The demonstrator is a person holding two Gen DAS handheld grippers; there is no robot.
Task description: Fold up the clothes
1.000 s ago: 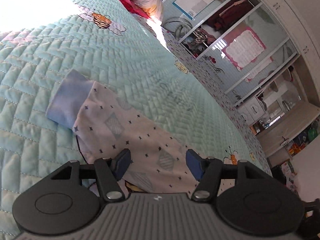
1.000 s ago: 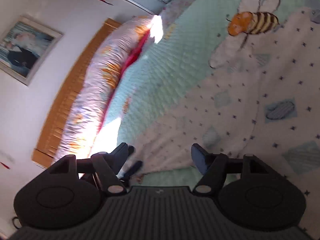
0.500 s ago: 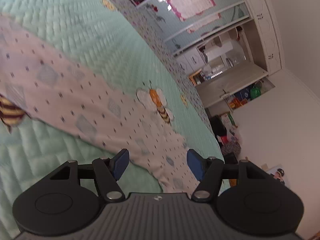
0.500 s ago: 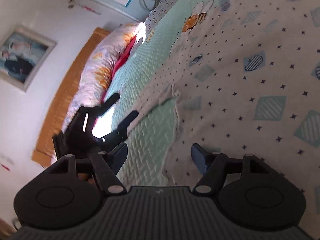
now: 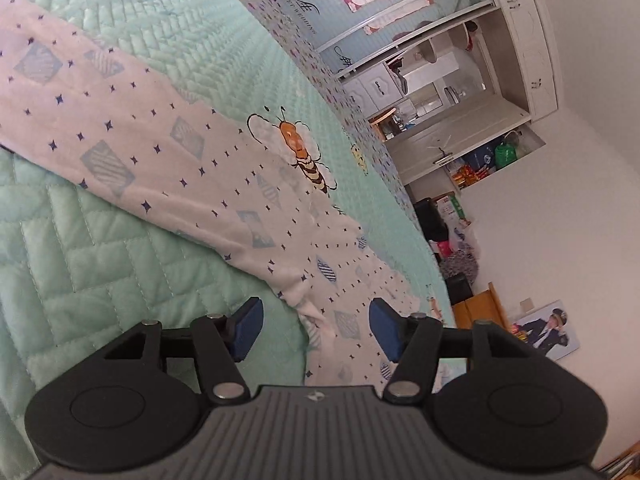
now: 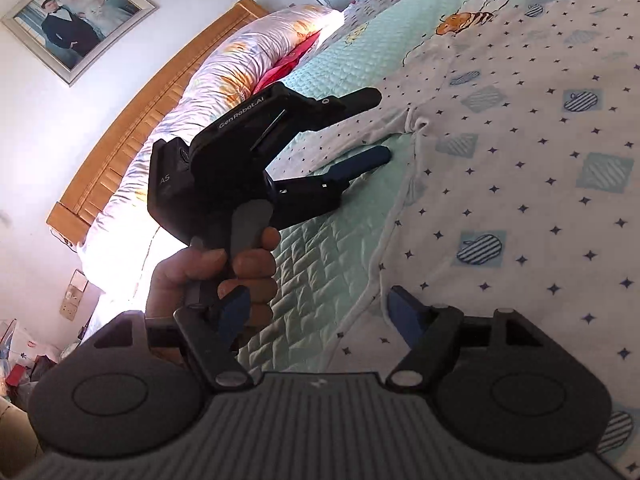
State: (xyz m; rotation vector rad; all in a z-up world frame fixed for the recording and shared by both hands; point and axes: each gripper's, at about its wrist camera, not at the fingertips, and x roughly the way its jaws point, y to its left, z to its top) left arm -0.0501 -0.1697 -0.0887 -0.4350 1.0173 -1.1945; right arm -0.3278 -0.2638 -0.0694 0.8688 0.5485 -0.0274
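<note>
A white garment [image 5: 168, 152] with dark stars and pale blue patches lies spread on the mint quilted bedspread [image 5: 88, 264]. In the left wrist view its sleeve runs up to the left, and the underarm corner sits between the blue pads of my left gripper [image 5: 314, 328], whose jaws are closing a little without pressing the cloth. The right wrist view shows the left gripper [image 6: 376, 126] from the side, its fingers above and below the sleeve by the underarm. My right gripper [image 6: 320, 312] is opening over the side edge of the garment [image 6: 520, 184], and its pads are not touching the cloth.
A long floral pillow [image 6: 224, 76] lies against the wooden headboard [image 6: 132, 108]. A person's hand [image 6: 224, 272] holds the left gripper's handle. Bee pictures [image 5: 300, 152] mark the quilt. Wardrobe doors and a doorway [image 5: 452, 92] stand past the bed's far edge.
Both views swung along the garment: the left from the blue sleeve cuff to the underarm, the right from the pillow side to the body's edge. The left gripper and hand came into the right view.
</note>
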